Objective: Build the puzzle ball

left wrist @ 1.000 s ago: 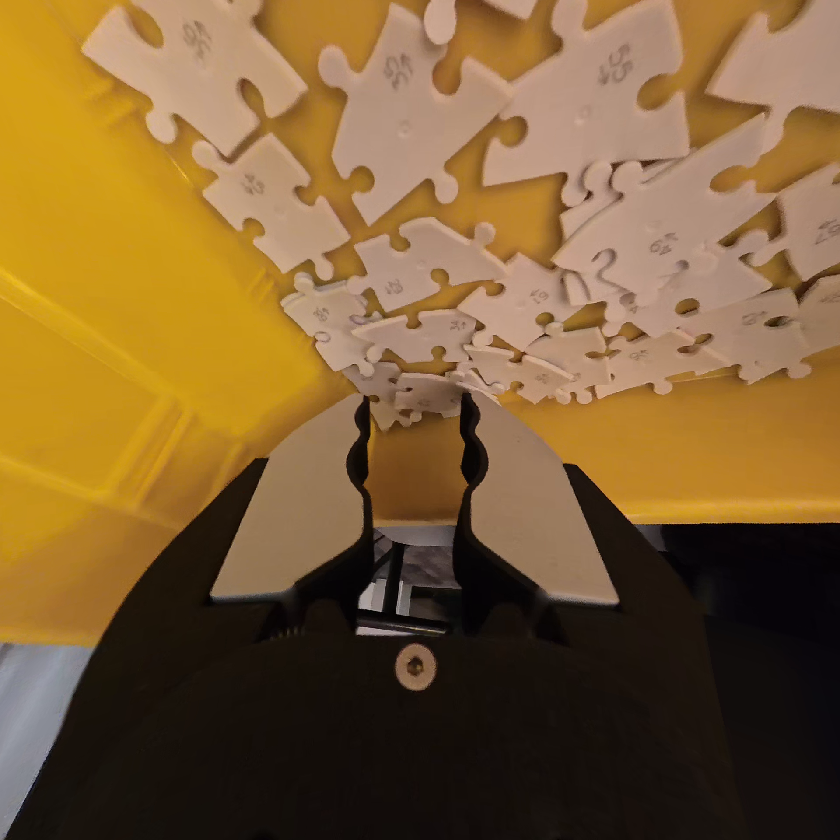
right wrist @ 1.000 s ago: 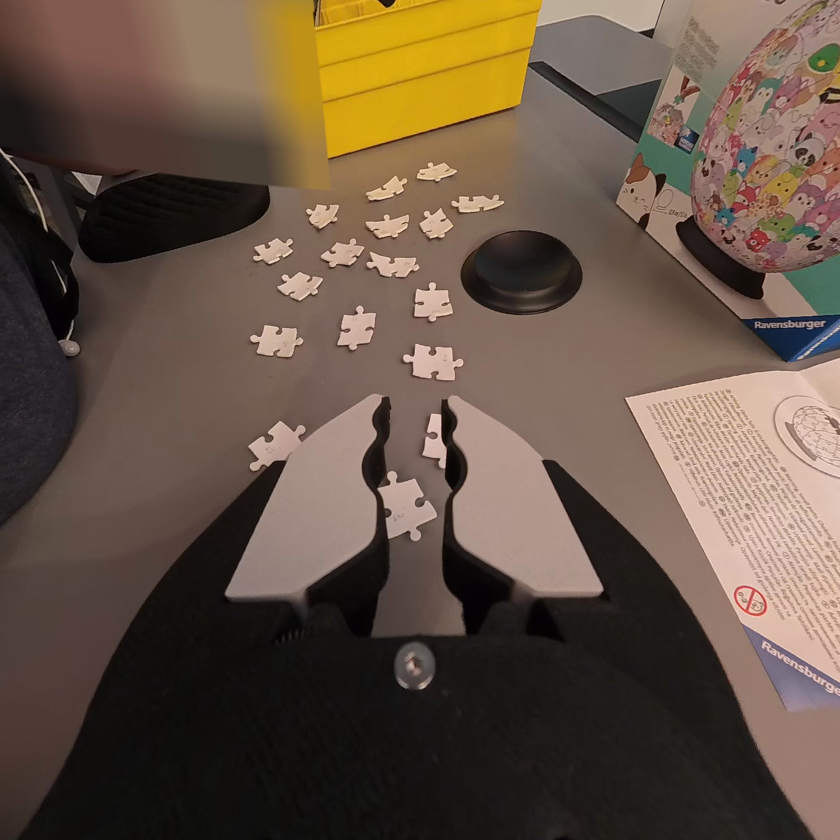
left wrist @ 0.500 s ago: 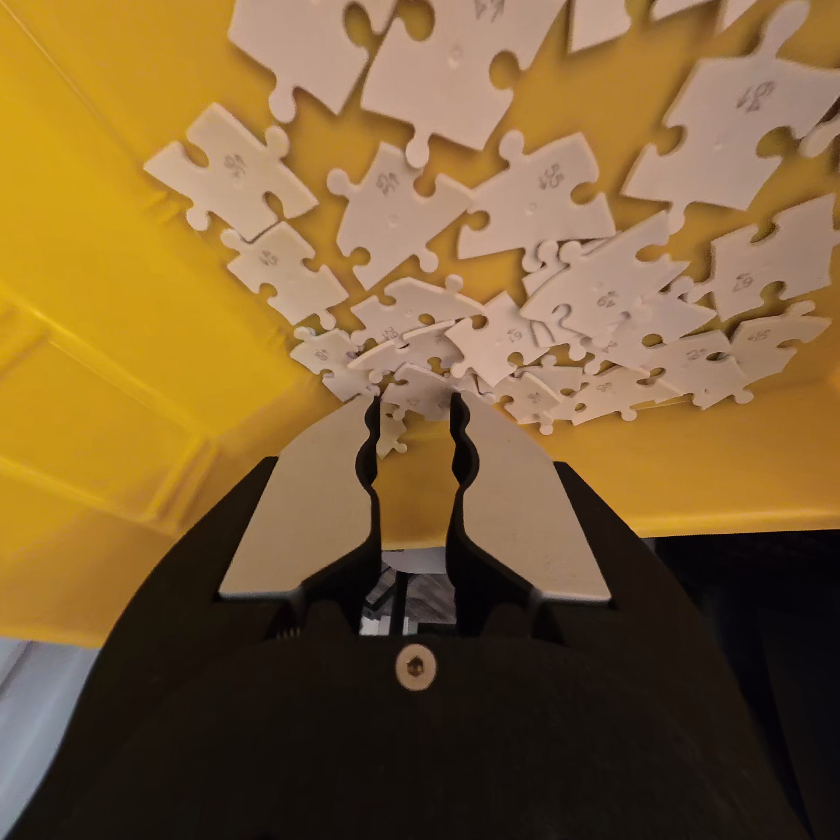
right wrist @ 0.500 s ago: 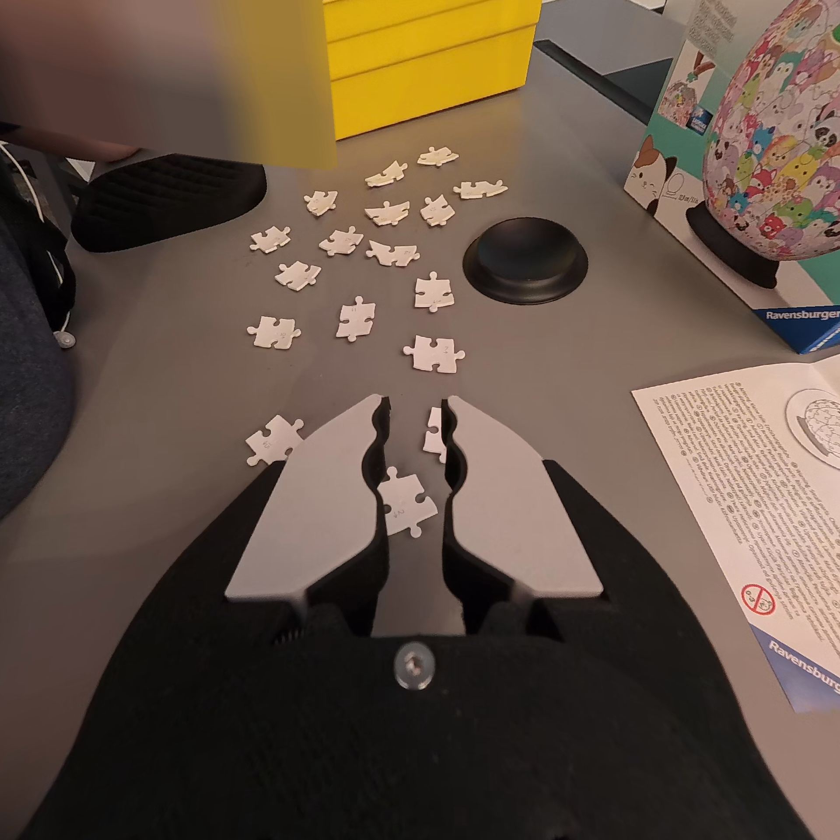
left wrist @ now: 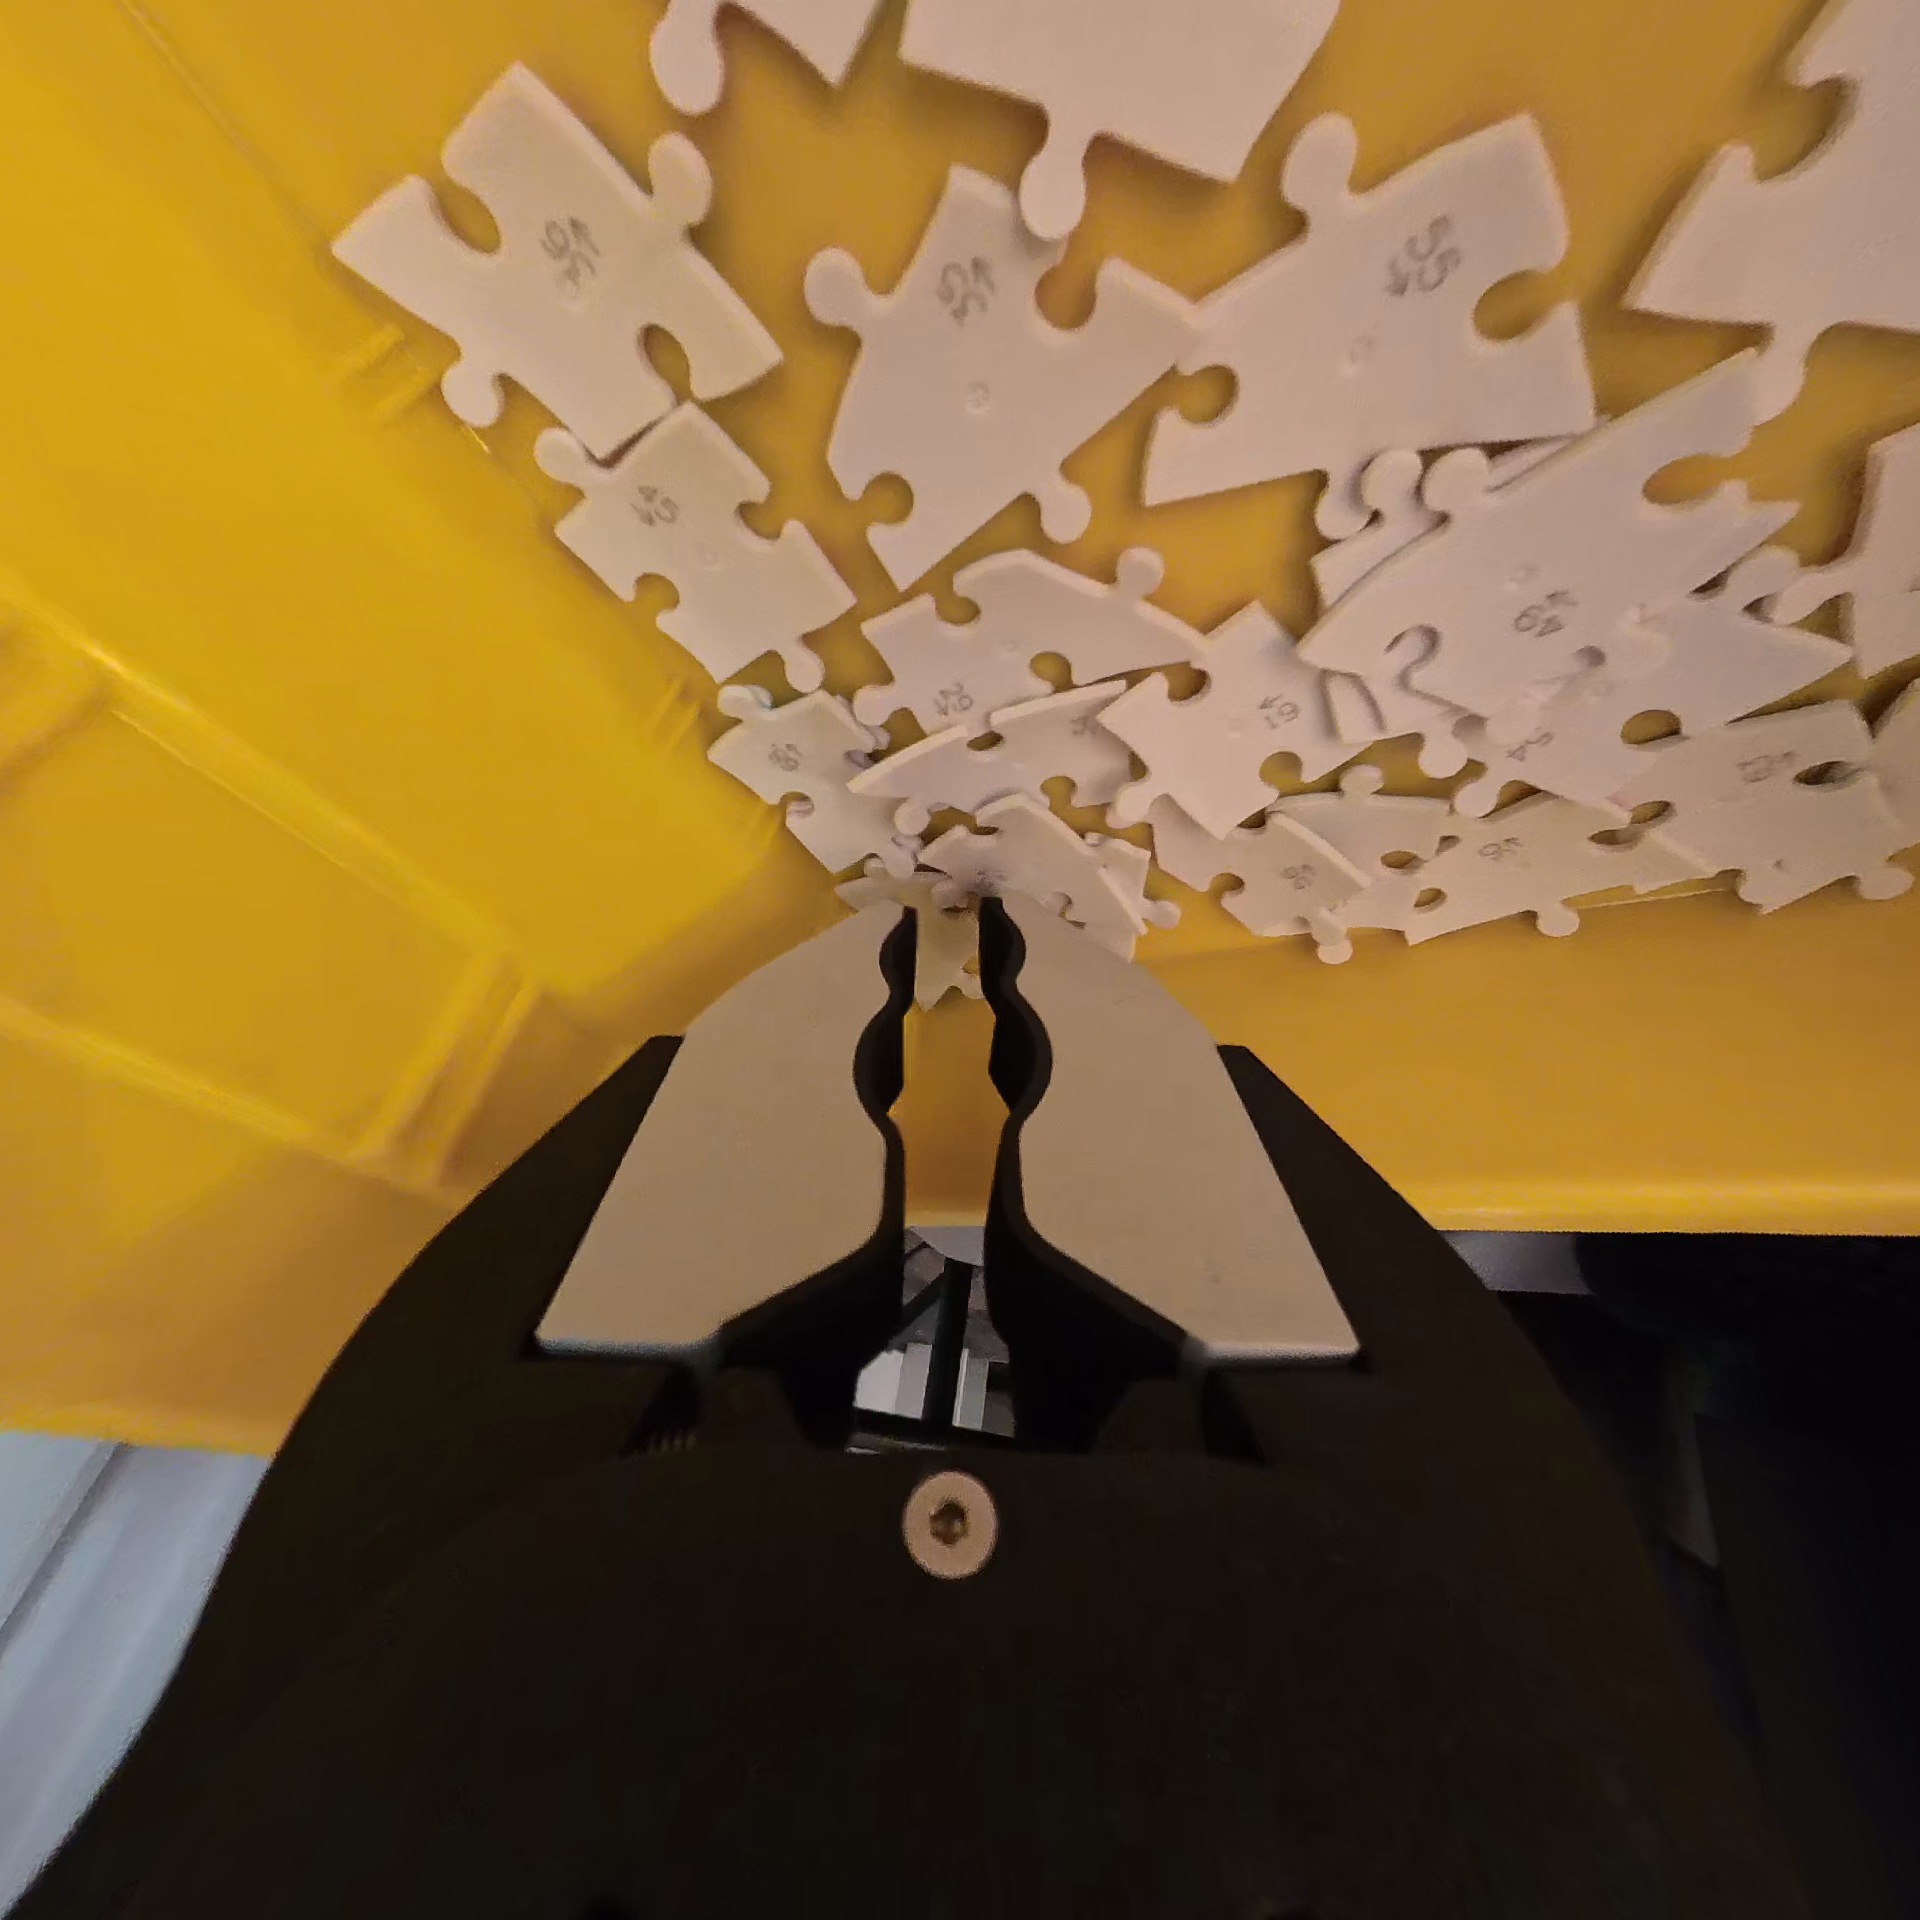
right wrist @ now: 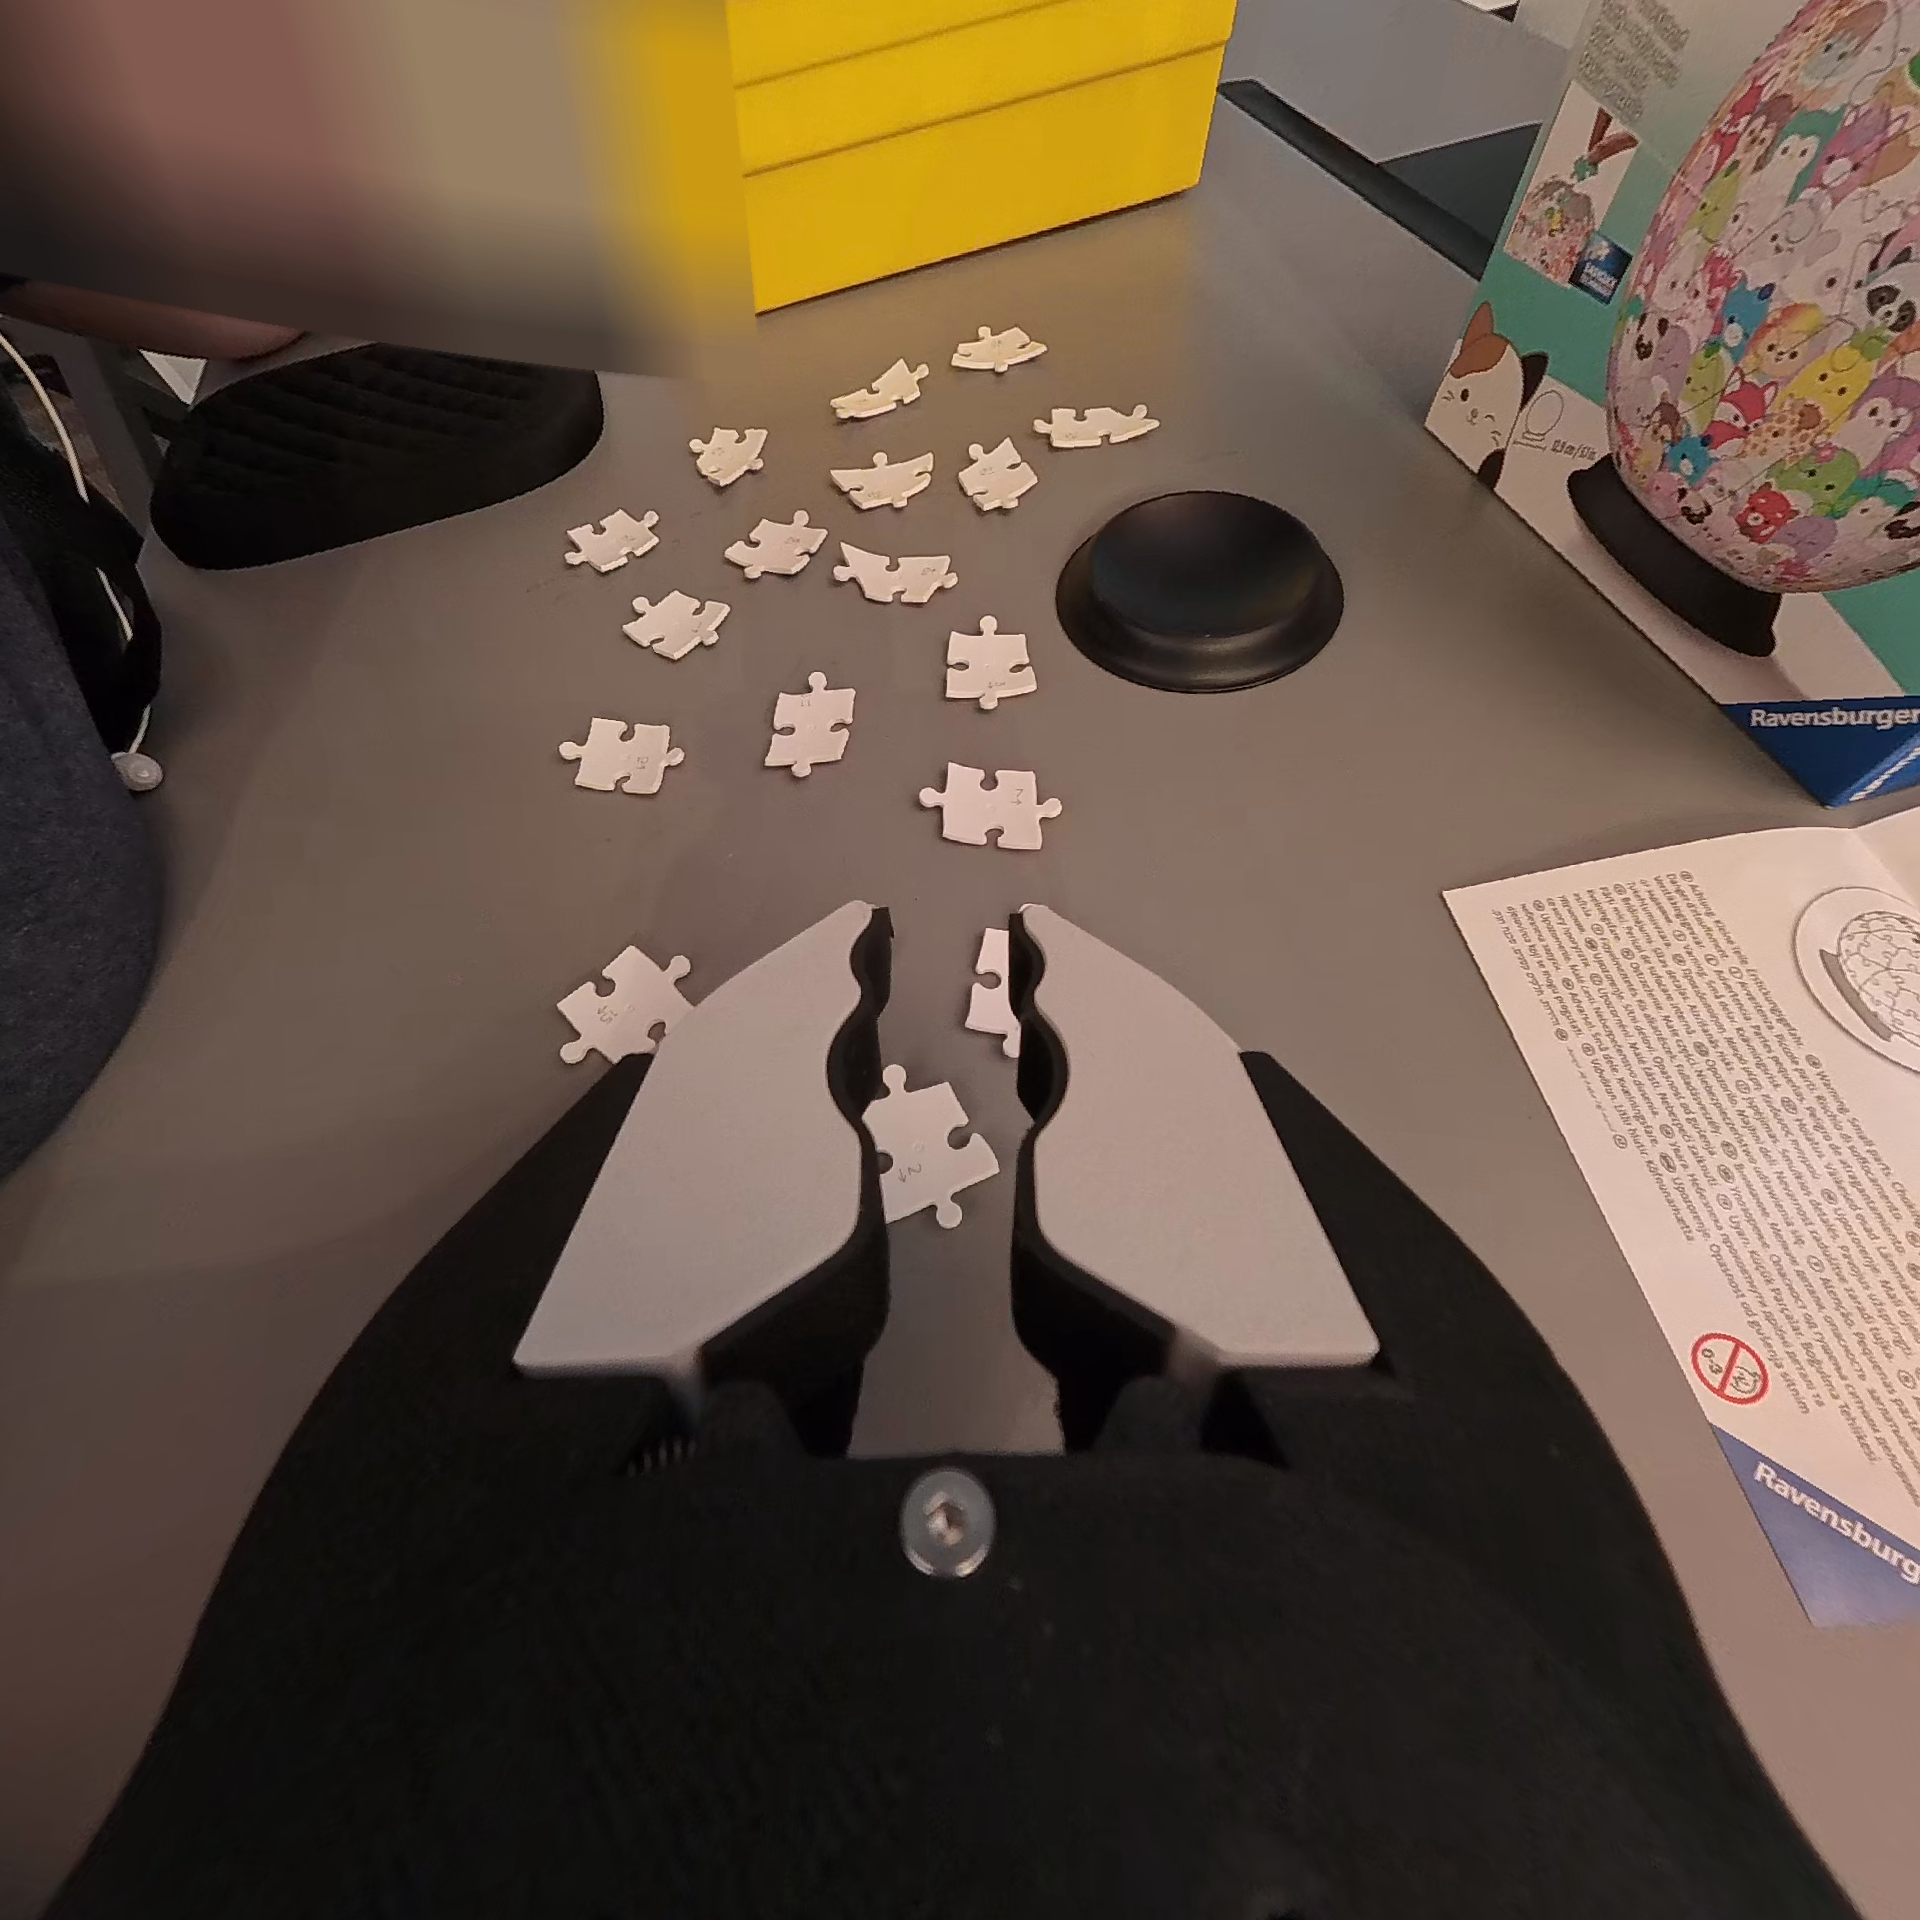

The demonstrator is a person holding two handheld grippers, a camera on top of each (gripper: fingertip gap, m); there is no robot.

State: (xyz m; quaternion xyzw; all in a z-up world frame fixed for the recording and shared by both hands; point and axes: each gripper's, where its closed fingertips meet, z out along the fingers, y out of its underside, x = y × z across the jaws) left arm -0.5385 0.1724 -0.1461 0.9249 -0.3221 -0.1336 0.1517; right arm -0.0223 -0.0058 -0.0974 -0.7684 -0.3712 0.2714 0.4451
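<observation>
Left gripper [left wrist: 948, 920]: jaws nearly together, a narrow gap at the tips with a small white piece [left wrist: 940, 961] wedged in it, so it looks clamped on that one piece, tho contact is hard to confirm. Just past the tips, the heap of pieces [left wrist: 1247, 727] lies in a yellow bin [left wrist: 260, 727], overlapping, blank side up w/ tiny numbers. Further ahead the pieces sit flatter and more spread out.

Right gripper [right wrist: 951, 920]: jaws apart, holding nothing, hanging over the grey table [right wrist: 364, 987]. One loose piece [right wrist: 925, 1153] lies on the table between the fingers, another [right wrist: 992, 987] by the right tip, a third [right wrist: 618, 1003] left of the left finger. Ahead of the tips, approx a dozen+ table pieces [right wrist: 810, 717] are laid out singly, well apart. Beyond and right of them is the black stand [right wrist: 1200, 592], empty. Far right are the puzzle box [right wrist: 1714, 364] and the leaflet [right wrist: 1683, 1039].

Progress, my read: early. Nothing is joined yet and no ball is started; this is still sorting out of the bin. All assembly is left.

Materials: pieces are thin rigid plastic, matte, slightly curved, w/ knob-and-socket edges. Bin is smooth, glossy, ribbed. Stand is a shallow round dish, satin black. Table is flat matte
</observation>
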